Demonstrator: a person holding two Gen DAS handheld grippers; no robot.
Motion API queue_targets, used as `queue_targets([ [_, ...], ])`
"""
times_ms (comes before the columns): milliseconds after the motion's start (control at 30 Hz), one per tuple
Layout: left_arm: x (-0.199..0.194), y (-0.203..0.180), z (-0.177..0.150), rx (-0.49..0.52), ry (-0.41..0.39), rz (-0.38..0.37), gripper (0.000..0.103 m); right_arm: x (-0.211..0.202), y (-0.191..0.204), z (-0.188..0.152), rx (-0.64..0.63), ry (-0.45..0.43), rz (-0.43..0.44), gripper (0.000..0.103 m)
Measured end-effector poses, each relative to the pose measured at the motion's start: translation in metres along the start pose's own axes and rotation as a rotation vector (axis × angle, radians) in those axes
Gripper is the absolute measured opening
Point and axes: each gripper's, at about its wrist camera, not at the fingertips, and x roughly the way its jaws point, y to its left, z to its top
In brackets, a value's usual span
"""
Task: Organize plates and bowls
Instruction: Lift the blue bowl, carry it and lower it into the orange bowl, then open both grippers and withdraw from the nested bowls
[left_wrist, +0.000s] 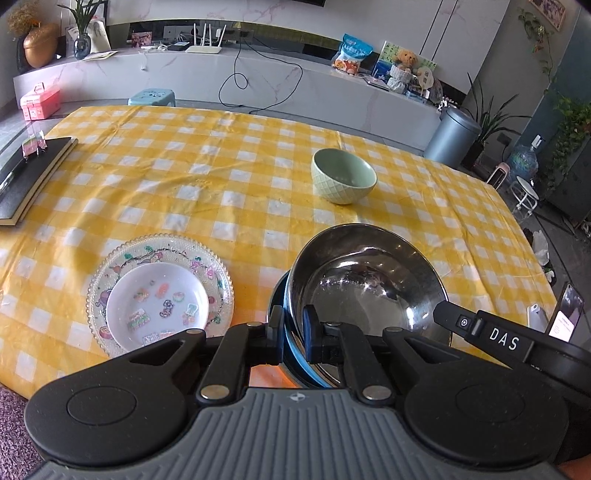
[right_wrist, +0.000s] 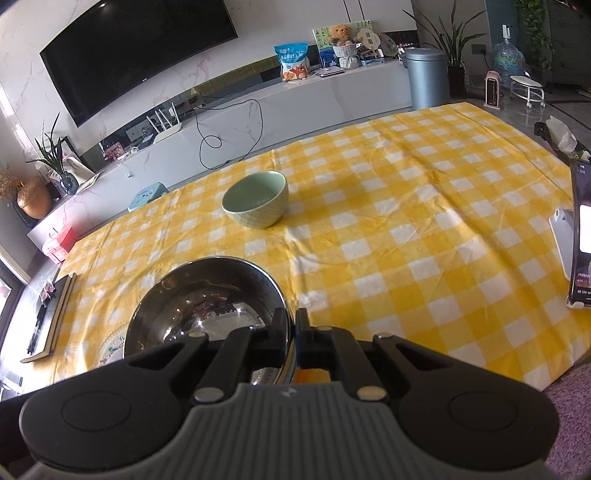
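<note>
A large steel bowl (left_wrist: 369, 280) (right_wrist: 207, 295) is held by its rim from both sides, low over the yellow checked tablecloth (left_wrist: 221, 177). My left gripper (left_wrist: 293, 328) is shut on its near left rim, where a blue edge shows under the steel. My right gripper (right_wrist: 291, 332) is shut on the right rim, and its finger (left_wrist: 443, 314) also shows in the left wrist view. A pale green bowl (left_wrist: 343, 177) (right_wrist: 255, 203) stands farther back. To the left lies a beaded glass plate (left_wrist: 110, 280) (right_wrist: 110, 347) with a small white sticker plate (left_wrist: 159, 302) on it.
A black notebook (left_wrist: 29, 173) (right_wrist: 48, 325) lies at the table's left edge. A phone on a stand (left_wrist: 565, 314) (right_wrist: 581, 236) is at the right edge. A purple rug (right_wrist: 569, 413) lies below the near edge. Beyond the table are a cabinet and a grey bin (left_wrist: 450, 136).
</note>
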Motion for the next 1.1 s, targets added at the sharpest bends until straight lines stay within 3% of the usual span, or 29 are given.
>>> queue_targets([
  [833, 0.008, -0.001, -0.001, 0.065, 0.042, 0.028, 0.012, 0.012, 0.012, -0.006, -0.049, 0.021, -0.037, 0.002],
  [933, 0.008, 0.000, -0.001, 0.054, 0.041, 0.024, 0.013, 0.011, 0.011, -0.006, -0.047, 0.016, -0.028, 0.006],
  [1000, 0.007, 0.000, 0.000, 0.049, 0.034, 0.012, 0.018, 0.010, 0.011, -0.006, -0.044, 0.008, -0.020, 0.008],
  [1100, 0.004, 0.001, 0.003, 0.045, 0.019, -0.001, 0.028, 0.008, 0.013, -0.007, -0.055, -0.002, -0.007, 0.018],
])
